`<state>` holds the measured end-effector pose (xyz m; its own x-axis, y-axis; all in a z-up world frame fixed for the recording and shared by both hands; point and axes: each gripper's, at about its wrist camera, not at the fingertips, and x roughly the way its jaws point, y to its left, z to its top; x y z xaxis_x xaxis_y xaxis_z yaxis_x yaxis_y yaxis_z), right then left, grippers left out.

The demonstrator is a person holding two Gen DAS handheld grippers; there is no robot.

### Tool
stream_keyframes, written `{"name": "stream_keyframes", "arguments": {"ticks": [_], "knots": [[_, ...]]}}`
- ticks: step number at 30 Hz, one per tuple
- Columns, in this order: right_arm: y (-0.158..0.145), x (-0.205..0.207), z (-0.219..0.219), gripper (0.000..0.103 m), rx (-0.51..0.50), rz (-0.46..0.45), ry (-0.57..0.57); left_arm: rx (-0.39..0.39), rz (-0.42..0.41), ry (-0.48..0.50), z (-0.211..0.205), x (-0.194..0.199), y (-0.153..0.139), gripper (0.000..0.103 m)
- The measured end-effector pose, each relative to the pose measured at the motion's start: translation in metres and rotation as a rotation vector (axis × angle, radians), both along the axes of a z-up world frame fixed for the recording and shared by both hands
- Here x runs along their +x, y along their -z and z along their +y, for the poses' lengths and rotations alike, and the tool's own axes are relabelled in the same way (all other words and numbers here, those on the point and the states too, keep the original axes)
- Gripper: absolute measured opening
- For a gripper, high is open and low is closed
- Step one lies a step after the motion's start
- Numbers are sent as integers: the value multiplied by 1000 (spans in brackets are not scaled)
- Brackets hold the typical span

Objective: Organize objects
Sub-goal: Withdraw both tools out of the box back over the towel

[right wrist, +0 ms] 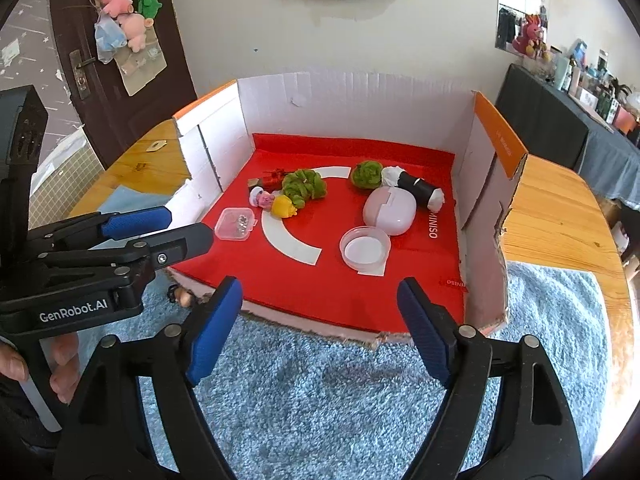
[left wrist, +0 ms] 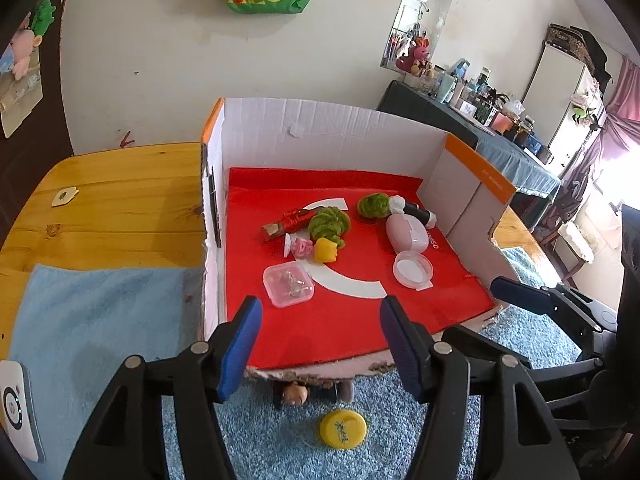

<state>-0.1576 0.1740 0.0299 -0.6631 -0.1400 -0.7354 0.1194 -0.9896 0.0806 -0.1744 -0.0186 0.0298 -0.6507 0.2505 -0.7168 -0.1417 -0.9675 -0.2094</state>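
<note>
A white cardboard box with a red mat holds several small items: a clear square case, a round clear lid, a pink oval case, green scrunchies, a yellow toy, a black tube. My left gripper is open and empty before the box's open front; it also shows in the right wrist view. My right gripper is open and empty, also before the front.
A blue fuzzy rug covers the wooden table in front of the box. A yellow cap and a small doll lie on the rug by the box edge. A white device sits at far left.
</note>
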Motion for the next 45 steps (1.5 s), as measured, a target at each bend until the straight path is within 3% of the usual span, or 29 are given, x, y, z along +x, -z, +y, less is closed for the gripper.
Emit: {"name": "stream_keyframes", "arguments": {"ticks": [10, 18, 45], "knots": [[0, 17, -6, 86, 5, 13, -3, 10, 13, -21, -5, 20, -1, 79], [3, 31, -11, 92, 12, 16, -4, 11, 11, -28, -7, 33, 3, 83], [38, 50, -25, 93, 11, -43, -42, -26, -52, -70, -11, 50, 37, 91]]}}
